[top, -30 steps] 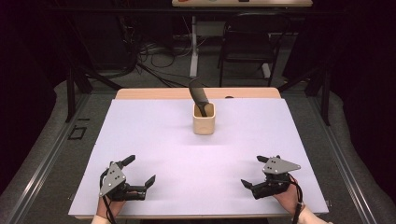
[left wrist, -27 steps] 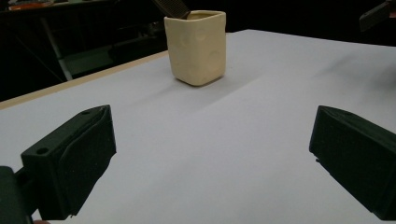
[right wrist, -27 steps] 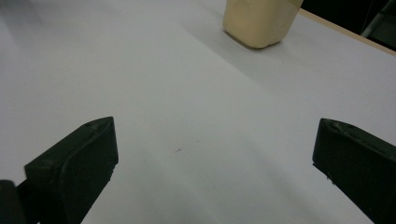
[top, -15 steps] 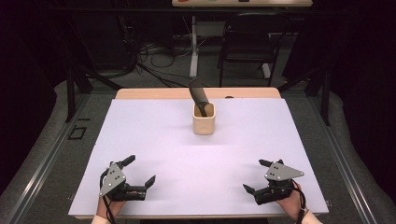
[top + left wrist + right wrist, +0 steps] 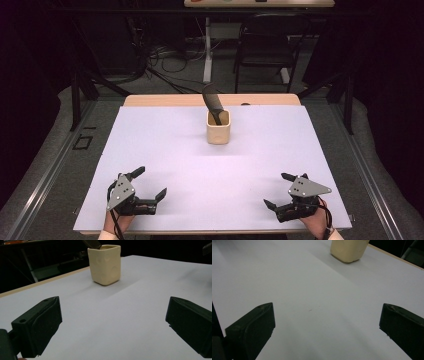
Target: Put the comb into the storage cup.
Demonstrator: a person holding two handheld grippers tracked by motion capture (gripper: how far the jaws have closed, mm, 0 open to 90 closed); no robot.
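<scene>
resting spread-fingered, left gripper point(image 5: 149, 184) and right gripper point(image 5: 276, 190) sit well apart from cup point(image 5: 218, 127) holding comb point(image 5: 212, 101).

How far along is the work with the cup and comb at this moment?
Nothing looks done: the comb stands tilted in the cup. Nothing is in hand: the left gripper and right gripper sit open near the table's front edge. Reaching the cup remains.

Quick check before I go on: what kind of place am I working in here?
Most likely a lab or recording studio rig, not a home. A white-covered table holds just a cream cup with a dark comb in it, with loose cables on the floor and dark surroundings behind.
</scene>
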